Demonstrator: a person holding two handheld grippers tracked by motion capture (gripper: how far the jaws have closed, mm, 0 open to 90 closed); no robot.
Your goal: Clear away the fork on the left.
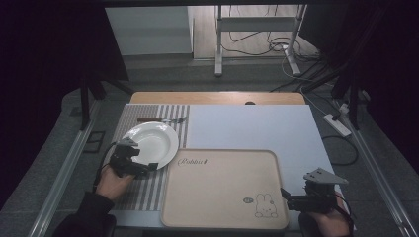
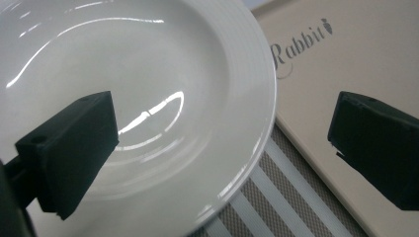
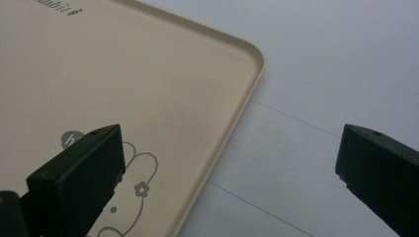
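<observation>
The left tool is hanging released at the near right edge of the white soup plate, one jaw over the bowl of the plate and the other out over the beige tray; in the left gripper view the rim is running between the spread jaws, which suggests the hand is lining up to pinch that rim, though nothing is gripped yet; the plate is lying on the striped placemat at the left of the tabletop, its right edge just beside the tray's left rim, a placing that would make a short transfer onto the tray easy, if that is the aim. A spoon is lying on the mat beyond the plate. The right tool is also released, jaws wide apart, straddling the tray's right rim near the rabbit drawing; one jaw is sitting over the tray and the other over the pale tabletop, likely to steady or hold the tray by its edge; it is grasping nothing.
</observation>
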